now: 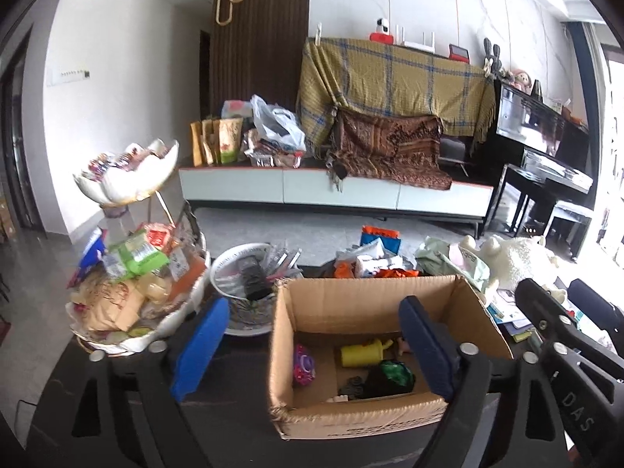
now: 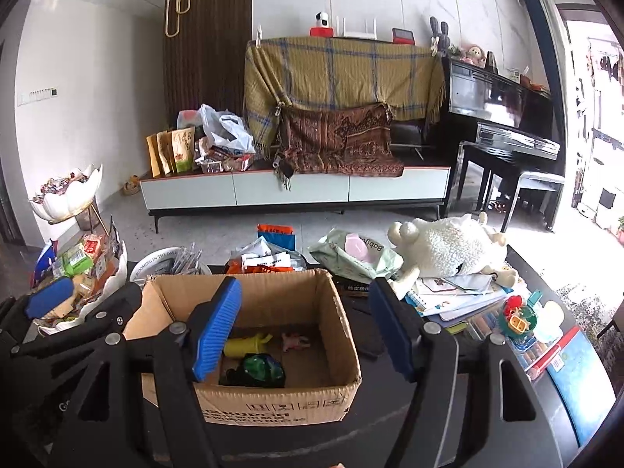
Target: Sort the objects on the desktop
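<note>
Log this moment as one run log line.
left gripper: open, empty | right gripper: open, empty | cardboard box: holds small toys | plush sheep: on table

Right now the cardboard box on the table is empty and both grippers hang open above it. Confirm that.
Not empty. The cardboard box holds toys, among them a yellow toy, as the right wrist view shows. The left gripper and right gripper are indeed open above it.

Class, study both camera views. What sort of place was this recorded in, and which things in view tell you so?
Most likely a home living room. A black upright piano stands by the wall, a low white media cabinet carries a yellow plaid blanket, and a fluffy white plush sheep lies on the cluttered dark table.
</note>
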